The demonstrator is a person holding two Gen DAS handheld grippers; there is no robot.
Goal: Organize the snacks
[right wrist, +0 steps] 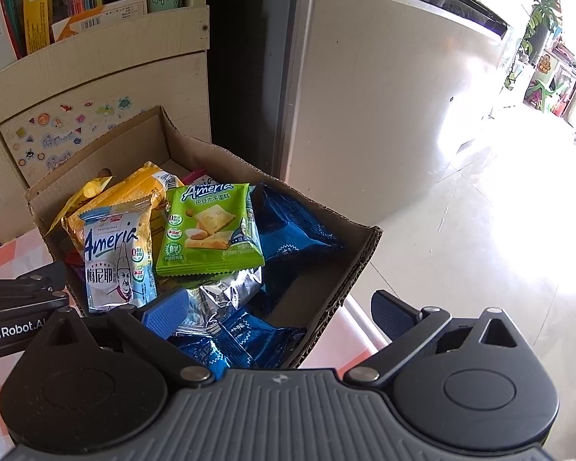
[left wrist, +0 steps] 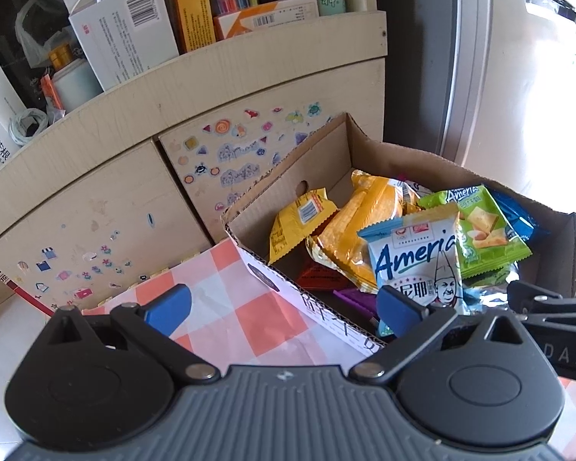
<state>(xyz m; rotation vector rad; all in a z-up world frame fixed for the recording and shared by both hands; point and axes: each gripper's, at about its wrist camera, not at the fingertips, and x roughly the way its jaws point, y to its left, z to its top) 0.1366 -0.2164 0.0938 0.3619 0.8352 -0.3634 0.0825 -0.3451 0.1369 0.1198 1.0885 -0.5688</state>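
Observation:
A cardboard box [left wrist: 315, 153] [right wrist: 349, 261] holds several snack packets. On top lie a light blue Ameria packet [left wrist: 414, 261] [right wrist: 115, 257], a green Ameria packet [left wrist: 480, 226] [right wrist: 207, 226], yellow packets [left wrist: 357, 219] [right wrist: 134, 192] and dark blue packets [right wrist: 295, 230]. My left gripper [left wrist: 284, 311] is open above the box's near left rim, nothing between its blue pads. My right gripper [right wrist: 280, 315] is open over the box's near right corner, its left pad above the dark blue and silver packets [right wrist: 230, 296]. Its black arm shows in the left wrist view [left wrist: 549, 307].
The box rests on a pink-and-white checked cloth [left wrist: 226, 299]. Behind stands a beige cabinet with stickers [left wrist: 226, 146], its top shelf crowded with boxes and bottles [left wrist: 134, 34]. A grey refrigerator [right wrist: 364, 77] stands right of the box, with bright floor [right wrist: 480, 249] beyond the table edge.

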